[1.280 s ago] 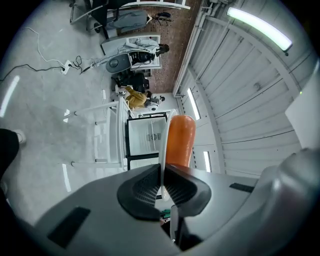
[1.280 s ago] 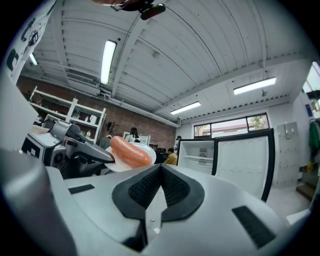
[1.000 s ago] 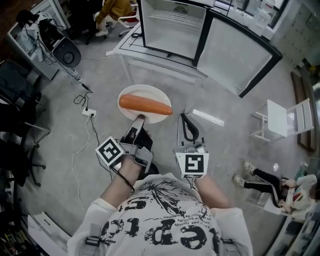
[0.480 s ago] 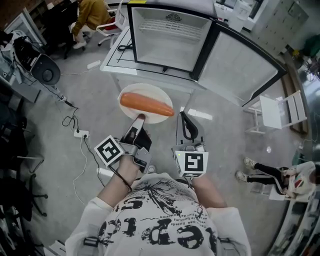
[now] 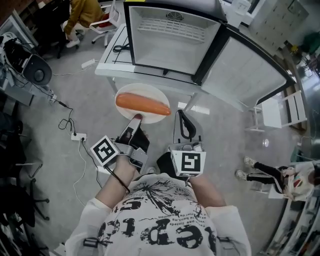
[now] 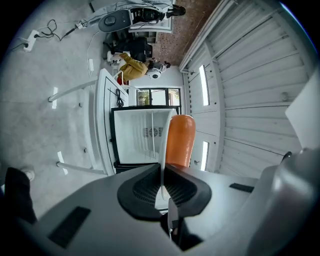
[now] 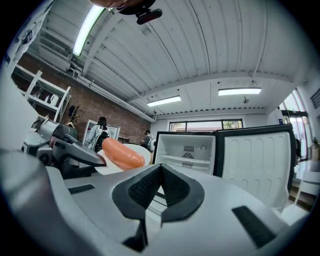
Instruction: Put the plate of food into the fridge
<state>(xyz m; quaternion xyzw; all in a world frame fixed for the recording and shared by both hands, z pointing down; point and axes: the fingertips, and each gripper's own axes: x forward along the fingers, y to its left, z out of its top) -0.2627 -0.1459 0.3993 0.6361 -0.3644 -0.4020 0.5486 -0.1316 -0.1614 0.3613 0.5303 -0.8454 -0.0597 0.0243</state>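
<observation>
A white plate carrying a long orange sausage hangs in the air in front of the open fridge. My left gripper is shut on the plate's near rim. In the left gripper view the thin plate edge runs between the pads of the left gripper, with the sausage above and the fridge behind. My right gripper is beside the plate, shut and empty. In the right gripper view the right gripper has its pads together; the sausage is at left, the fridge ahead.
The fridge stands on a white table, its door swung wide to the right. Cables and a power strip lie on the floor at left. A white chair stands at right. A person in yellow sits at the back left.
The fridge and its table have come nearer and lower in the head view. The plate stays gripped by the left gripper, and the right gripper keeps its place beside it.
</observation>
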